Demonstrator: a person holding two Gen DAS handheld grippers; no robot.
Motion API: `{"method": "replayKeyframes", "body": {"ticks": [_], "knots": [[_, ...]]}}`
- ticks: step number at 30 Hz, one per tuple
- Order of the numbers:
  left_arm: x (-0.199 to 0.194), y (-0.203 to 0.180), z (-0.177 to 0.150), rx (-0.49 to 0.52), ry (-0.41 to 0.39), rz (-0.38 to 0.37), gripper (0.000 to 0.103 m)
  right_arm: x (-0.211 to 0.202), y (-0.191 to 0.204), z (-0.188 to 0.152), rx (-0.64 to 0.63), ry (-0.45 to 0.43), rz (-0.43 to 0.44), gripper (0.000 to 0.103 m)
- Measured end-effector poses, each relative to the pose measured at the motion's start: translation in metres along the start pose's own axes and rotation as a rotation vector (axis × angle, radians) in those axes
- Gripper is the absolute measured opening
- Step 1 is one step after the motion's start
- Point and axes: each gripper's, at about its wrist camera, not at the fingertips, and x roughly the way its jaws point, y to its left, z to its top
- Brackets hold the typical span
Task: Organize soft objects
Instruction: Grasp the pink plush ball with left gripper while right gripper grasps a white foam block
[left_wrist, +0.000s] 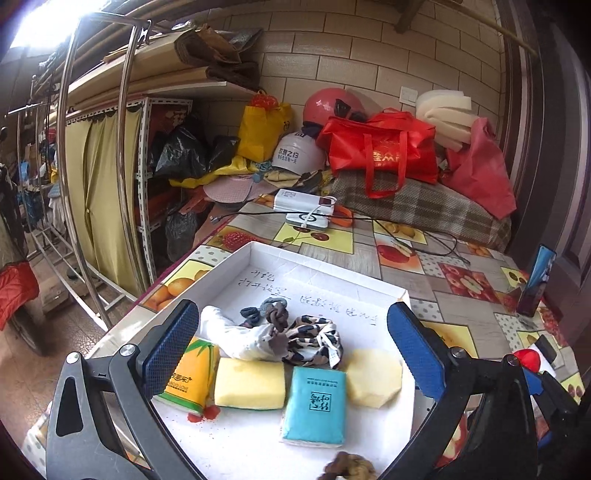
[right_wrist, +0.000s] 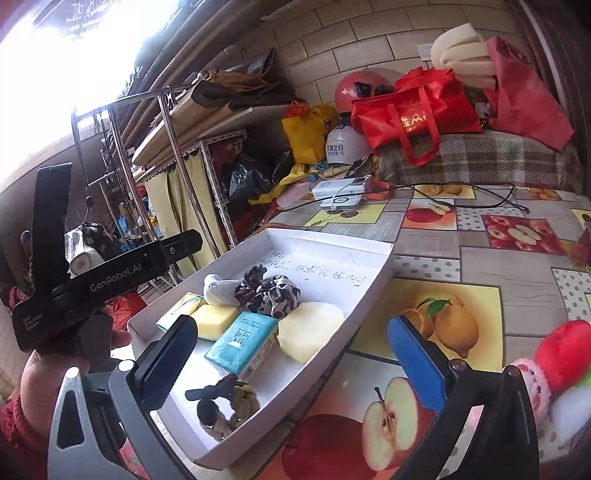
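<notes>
Left gripper (left_wrist: 291, 350): hovering over the shallow white cardboard tray (left_wrist: 258, 254), fingers spread wide, gripping nothing.
Tray contents: orange tissue pack (left_wrist: 192, 380), yellow sponge (left_wrist: 249, 384), teal tissue pack (left_wrist: 316, 406), pale round sponge (left_wrist: 373, 376) lying side by side.
Right gripper (right_wrist: 291, 354): fingers gaping wide, holding nothing, red plush toy (right_wrist: 565, 350) sitting beside it.

Tissue pack (left_wrist: 314, 405) between 2 sponges (left_wrist: 250, 384) in box (left_wrist: 321, 267), perhaps touching.

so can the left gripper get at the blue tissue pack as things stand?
Probably yes. The left gripper is open above the white tray, and the blue tissue pack lies uncovered between its fingers, with sponges close on both sides.
</notes>
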Motion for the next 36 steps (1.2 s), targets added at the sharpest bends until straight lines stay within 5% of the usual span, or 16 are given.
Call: {"method": "replayKeyframes", "body": {"ticks": [7, 12, 15, 17, 23, 26, 30, 36], "knots": [[0.012, -0.068, -0.037, 0.070, 0.131, -0.174, 0.103, -0.049, -0.076, -0.005, 0.089, -0.048, -0.161, 0.103], [0.028, -0.123, -0.070, 0.206, 0.238, -0.322, 0.103, -0.092, -0.171, -0.008, 0.269, -0.083, -0.293, 0.103], [0.038, -0.156, -0.085, 0.284, 0.298, -0.418, 0.103, -0.103, -0.225, -0.009, 0.382, -0.035, -0.288, 0.103], [0.041, -0.176, -0.090, 0.336, 0.309, -0.463, 0.103, -0.099, -0.247, -0.009, 0.419, 0.009, -0.207, 0.103], [0.057, -0.220, -0.095, 0.439, 0.331, -0.503, 0.103, -0.074, -0.250, -0.009, 0.360, 0.092, -0.056, 0.095], [0.068, -0.234, -0.096, 0.466, 0.357, -0.489, 0.100, -0.063, -0.240, -0.009, 0.288, 0.131, -0.118, 0.095], [0.081, -0.242, -0.104, 0.492, 0.436, -0.472, 0.064, -0.057, -0.248, -0.015, 0.274, 0.173, -0.203, 0.095], [0.068, -0.233, -0.109, 0.505, 0.433, -0.499, 0.062, -0.057, -0.255, -0.028, 0.373, 0.246, -0.088, 0.088]]}}
